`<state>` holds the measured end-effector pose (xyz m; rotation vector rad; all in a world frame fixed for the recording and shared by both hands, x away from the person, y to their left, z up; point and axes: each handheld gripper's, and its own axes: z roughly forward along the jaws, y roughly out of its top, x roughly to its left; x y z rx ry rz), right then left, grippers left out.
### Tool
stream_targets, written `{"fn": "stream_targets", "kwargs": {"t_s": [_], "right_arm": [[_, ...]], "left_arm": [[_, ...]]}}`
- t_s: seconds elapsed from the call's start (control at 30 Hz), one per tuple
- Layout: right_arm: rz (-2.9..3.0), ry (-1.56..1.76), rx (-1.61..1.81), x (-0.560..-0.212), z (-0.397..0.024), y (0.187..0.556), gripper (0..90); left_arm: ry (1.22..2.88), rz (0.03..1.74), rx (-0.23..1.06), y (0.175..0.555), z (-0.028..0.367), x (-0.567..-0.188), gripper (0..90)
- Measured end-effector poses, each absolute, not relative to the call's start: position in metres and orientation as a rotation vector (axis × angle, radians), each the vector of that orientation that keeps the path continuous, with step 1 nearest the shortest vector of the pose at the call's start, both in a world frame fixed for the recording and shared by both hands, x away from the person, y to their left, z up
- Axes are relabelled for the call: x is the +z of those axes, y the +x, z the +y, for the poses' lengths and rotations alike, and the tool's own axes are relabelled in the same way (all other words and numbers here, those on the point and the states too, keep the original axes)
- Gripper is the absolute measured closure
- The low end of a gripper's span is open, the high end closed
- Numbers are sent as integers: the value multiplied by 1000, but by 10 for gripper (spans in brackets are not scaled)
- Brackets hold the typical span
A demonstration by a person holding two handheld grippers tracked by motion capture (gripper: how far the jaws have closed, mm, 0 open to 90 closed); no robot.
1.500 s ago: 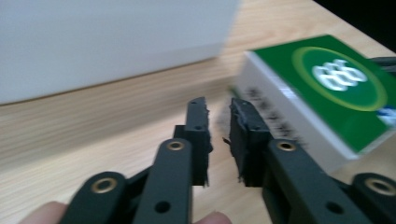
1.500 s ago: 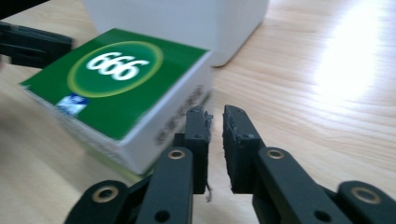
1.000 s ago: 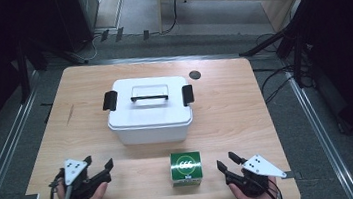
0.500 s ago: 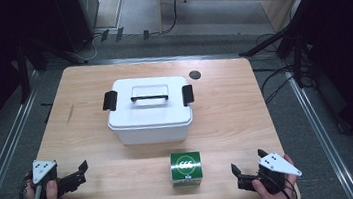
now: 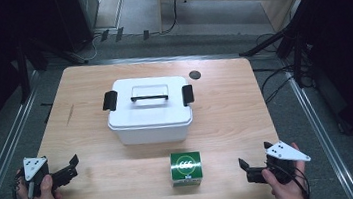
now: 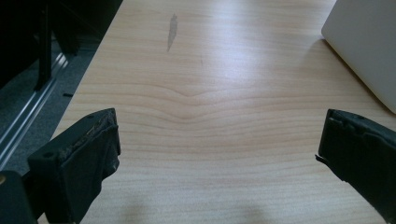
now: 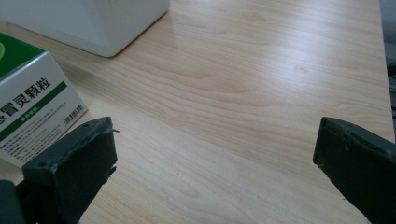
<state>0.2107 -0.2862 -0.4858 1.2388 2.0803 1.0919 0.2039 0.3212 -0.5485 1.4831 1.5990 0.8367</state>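
Green-and-white cardboard medicine box [image 5: 186,168], small and cube-like, standing upright near the front edge of the pale wooden counter [image 5: 226,109], just in front of the white plastic storage bin [image 5: 148,109] and apart from it. Seen close in the right gripper view as a white side with green stripe and printed characters [image 7: 32,105], left of that tool's jaws and untouched. Right tool [image 5: 254,170] at the counter's front right corner, jaws spread wide, having just been opening, nothing between them. Left tool [image 5: 68,169] at the front left, likewise released with jaws just opened wide over bare wood [image 6: 205,116], empty.

Judged as the approach stage: nothing gripped yet, bin lid [image 5: 149,98] shut with both black side latches [image 5: 109,100] in place. Next move probably calls for freeing those latches and lifting the lid by its black handle [image 5: 149,97] before the box can go inside, or else bringing the right tool sideways to straddle the box.

Little in the way: a dark round spot [image 5: 194,75] behind the bin, cables and stands on the floor beyond.
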Motion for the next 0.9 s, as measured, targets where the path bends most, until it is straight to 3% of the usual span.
{"fn": "stream_targets", "kwargs": {"t_s": [0.8,0.9], "right_arm": [[2430,1063,927,-431,-271,284,6],[2489,1028,887,-424,-266,299,58]], "left_arm": [[1552,1570,857,207,312,-551,0],[1557,1570,857,208,312,-551,0]]}}
